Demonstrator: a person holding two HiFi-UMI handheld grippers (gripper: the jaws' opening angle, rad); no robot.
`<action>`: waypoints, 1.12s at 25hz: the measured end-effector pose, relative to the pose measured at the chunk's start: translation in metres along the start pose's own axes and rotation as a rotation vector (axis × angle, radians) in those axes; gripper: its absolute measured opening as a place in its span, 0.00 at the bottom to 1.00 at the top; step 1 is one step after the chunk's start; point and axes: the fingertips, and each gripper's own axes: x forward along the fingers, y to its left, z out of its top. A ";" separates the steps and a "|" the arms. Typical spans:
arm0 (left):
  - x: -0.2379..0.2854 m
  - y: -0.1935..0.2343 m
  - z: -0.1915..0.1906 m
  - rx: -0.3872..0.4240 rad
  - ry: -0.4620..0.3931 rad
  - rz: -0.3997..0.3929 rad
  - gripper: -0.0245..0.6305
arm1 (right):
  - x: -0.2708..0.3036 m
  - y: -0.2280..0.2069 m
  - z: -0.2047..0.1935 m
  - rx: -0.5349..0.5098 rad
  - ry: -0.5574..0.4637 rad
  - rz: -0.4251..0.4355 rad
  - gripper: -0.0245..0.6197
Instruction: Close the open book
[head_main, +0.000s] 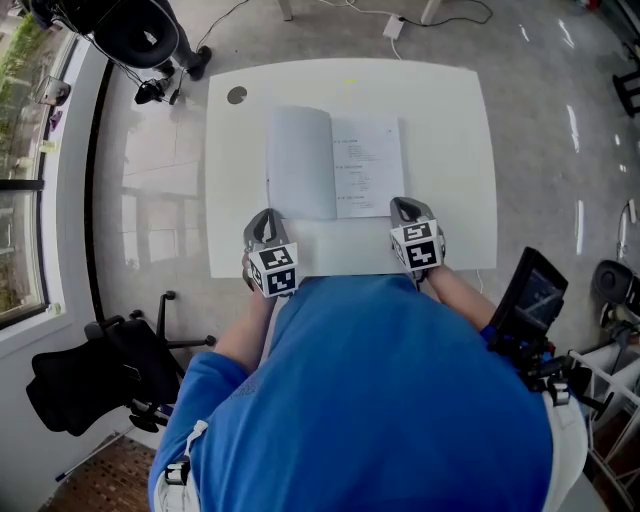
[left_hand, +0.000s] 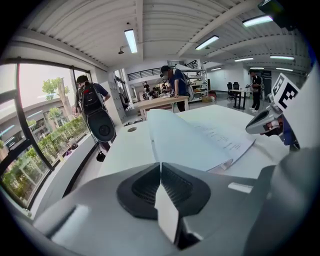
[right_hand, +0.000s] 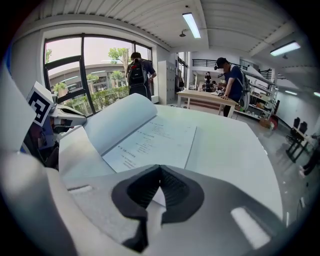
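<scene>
An open book (head_main: 335, 165) lies in the middle of the white table (head_main: 450, 120). Its left leaf is plain and bows upward, and its right page carries print. My left gripper (head_main: 266, 218) sits at the table's near edge, just short of the book's lower left corner, jaws shut and empty. My right gripper (head_main: 405, 208) rests by the book's lower right corner, also shut with nothing in it. In the left gripper view the book (left_hand: 195, 137) lies beyond the closed left gripper (left_hand: 160, 164). In the right gripper view the book (right_hand: 150, 137) is ahead of the closed right gripper (right_hand: 160, 167).
A round cable hole (head_main: 237, 95) marks the table's far left corner. Black office chairs stand at the upper left (head_main: 140, 30) and lower left (head_main: 90, 380). A black device (head_main: 535, 295) sits to the right. People stand at a wooden table (left_hand: 160, 102) in the background.
</scene>
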 end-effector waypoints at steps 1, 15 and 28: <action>0.002 0.000 -0.003 0.002 0.009 -0.001 0.07 | 0.001 -0.002 -0.002 -0.002 0.003 -0.005 0.04; 0.028 -0.016 -0.038 0.104 0.138 -0.045 0.05 | 0.007 -0.012 -0.018 0.007 0.088 -0.049 0.04; 0.039 -0.022 -0.042 0.140 0.158 -0.058 0.05 | 0.010 -0.015 -0.018 0.008 0.092 -0.053 0.04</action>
